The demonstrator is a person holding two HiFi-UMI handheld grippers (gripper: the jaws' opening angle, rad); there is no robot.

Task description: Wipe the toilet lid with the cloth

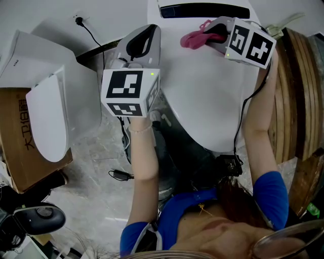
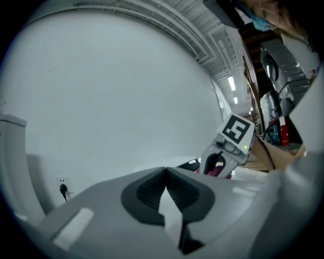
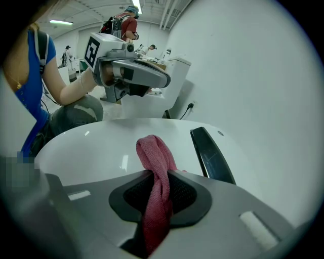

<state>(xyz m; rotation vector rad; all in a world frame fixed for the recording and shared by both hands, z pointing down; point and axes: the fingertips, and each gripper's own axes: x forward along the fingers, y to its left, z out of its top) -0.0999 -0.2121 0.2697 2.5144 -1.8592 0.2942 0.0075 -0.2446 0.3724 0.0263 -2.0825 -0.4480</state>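
Observation:
The white toilet lid (image 1: 212,91) lies shut in the middle of the head view. My right gripper (image 1: 215,31) hovers over its far end, shut on a bunched pink cloth (image 1: 195,38). In the right gripper view the cloth (image 3: 154,152) is twisted between the pads (image 3: 185,195) and sticks out over the lid (image 3: 91,146). My left gripper (image 1: 147,33) is held in the air left of the lid, shut and empty. The left gripper view looks over its shut jaws at a blank wall, with the right gripper (image 2: 223,164) and cloth (image 2: 218,168) off to the right.
A black control panel (image 1: 202,10) runs across the toilet's back. A second white toilet (image 1: 45,116) rests on a cardboard box (image 1: 15,146) at left. A wooden barrel-like object (image 1: 298,101) stands close on the right. A wall socket with cable (image 1: 78,20) and floor cables (image 1: 119,174) lie left.

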